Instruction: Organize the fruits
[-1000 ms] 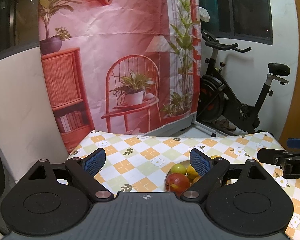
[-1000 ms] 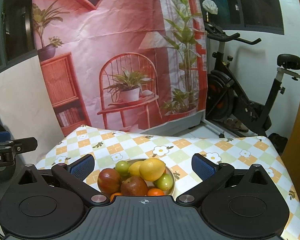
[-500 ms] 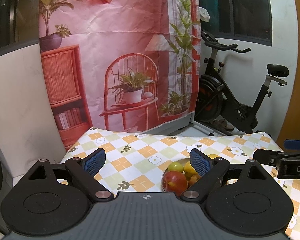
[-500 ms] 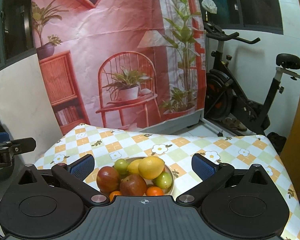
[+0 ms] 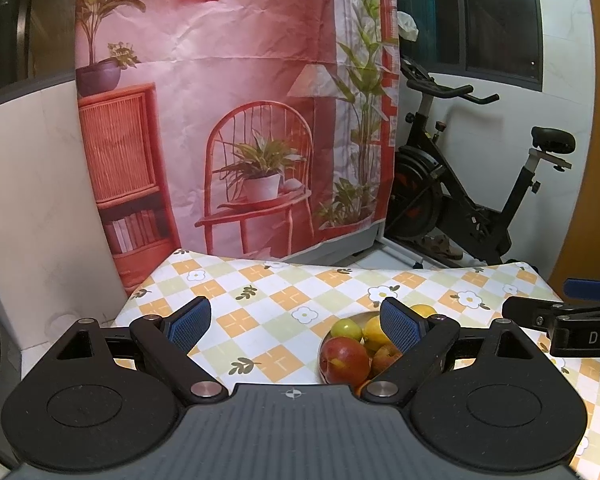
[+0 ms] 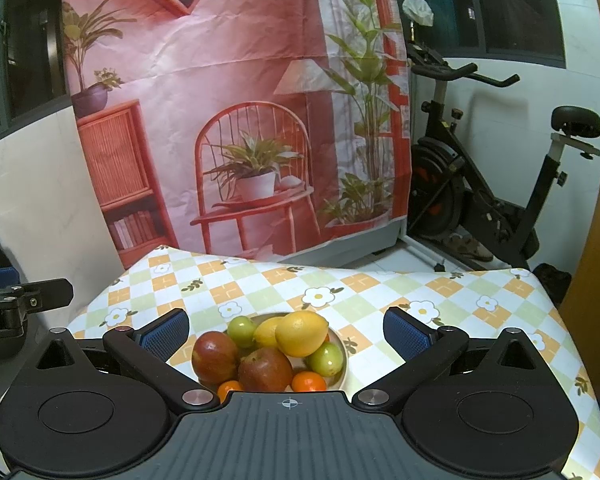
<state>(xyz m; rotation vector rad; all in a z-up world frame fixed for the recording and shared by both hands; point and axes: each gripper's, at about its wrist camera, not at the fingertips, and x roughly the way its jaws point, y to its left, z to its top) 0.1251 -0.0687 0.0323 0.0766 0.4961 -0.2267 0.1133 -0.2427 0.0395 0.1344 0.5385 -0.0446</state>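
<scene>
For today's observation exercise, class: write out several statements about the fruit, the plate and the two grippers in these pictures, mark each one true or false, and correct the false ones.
1. All the fruit sits piled on one plate. True.
2. The right gripper is shut on the large lemon. False: its jaws stand wide open and hold nothing.
3. The left gripper is open and empty. True.
4. The large lemon lies at the bottom of the pile. False: it rests on top of the other fruit.
5. Two small oranges lie at the near edge of the plate. True.
6. The tablecloth is plain white. False: it is checked, with flowers.
</scene>
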